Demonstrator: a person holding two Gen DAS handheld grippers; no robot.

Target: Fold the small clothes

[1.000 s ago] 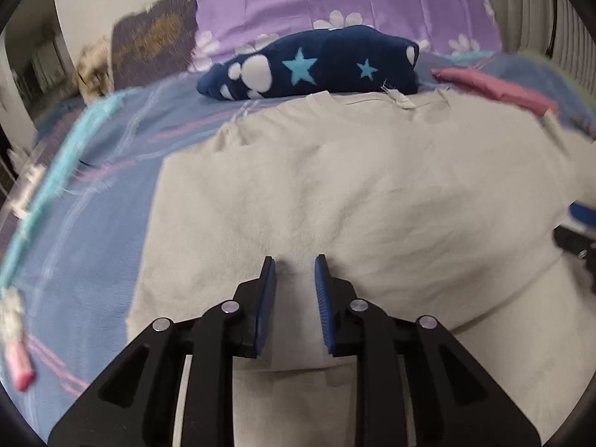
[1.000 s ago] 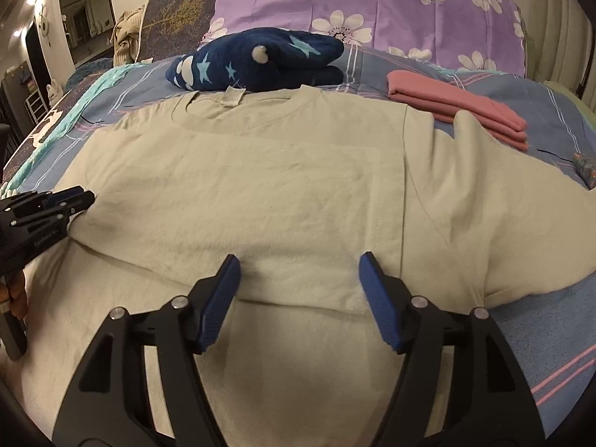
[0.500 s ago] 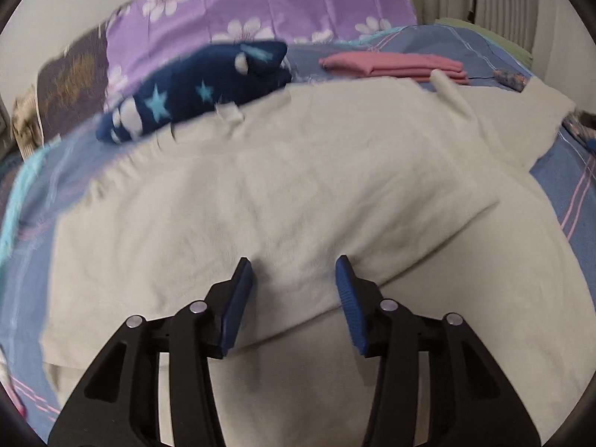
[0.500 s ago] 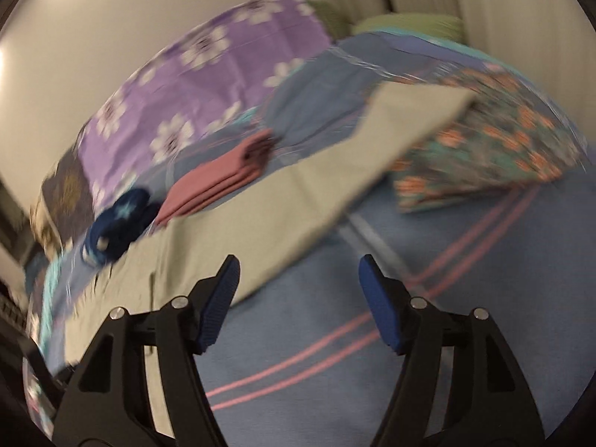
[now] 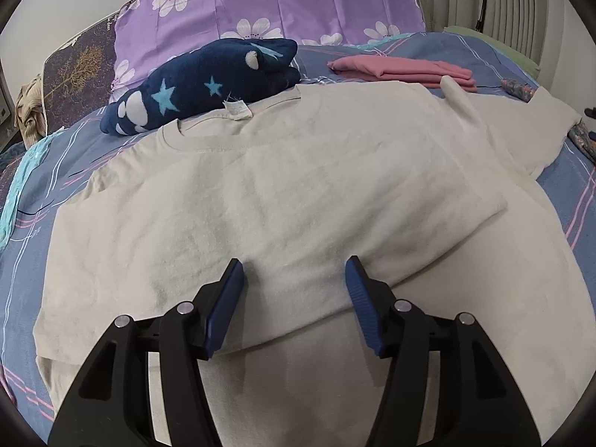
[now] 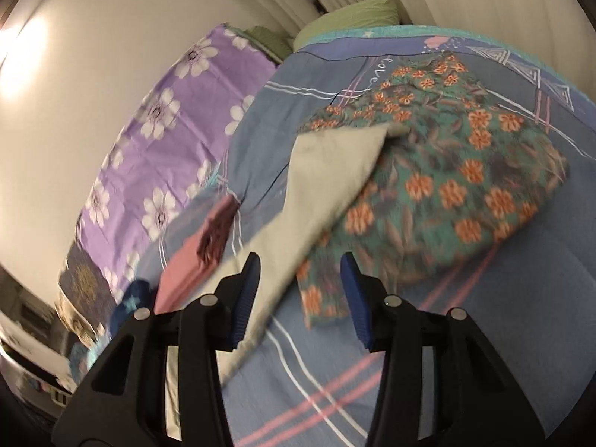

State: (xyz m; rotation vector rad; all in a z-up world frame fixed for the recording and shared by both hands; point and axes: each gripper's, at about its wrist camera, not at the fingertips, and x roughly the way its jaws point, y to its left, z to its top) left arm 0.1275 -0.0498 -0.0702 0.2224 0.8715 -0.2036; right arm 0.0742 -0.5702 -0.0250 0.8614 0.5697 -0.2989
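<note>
beige t-shirt (image 5: pixel 283 193); purple white-flowered pillow (image 5: pixel 283 3); pink folded garment (image 5: pixel 402 69).

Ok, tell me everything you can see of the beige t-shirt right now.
The beige t-shirt is soft knit, with a ribbed crew collar and white neck label. It lies on the blue bedspread, lower part folded up over the body, collar against the navy star garment. Its outstretched sleeve rests on a floral cloth. Neither gripper grips it.
</note>
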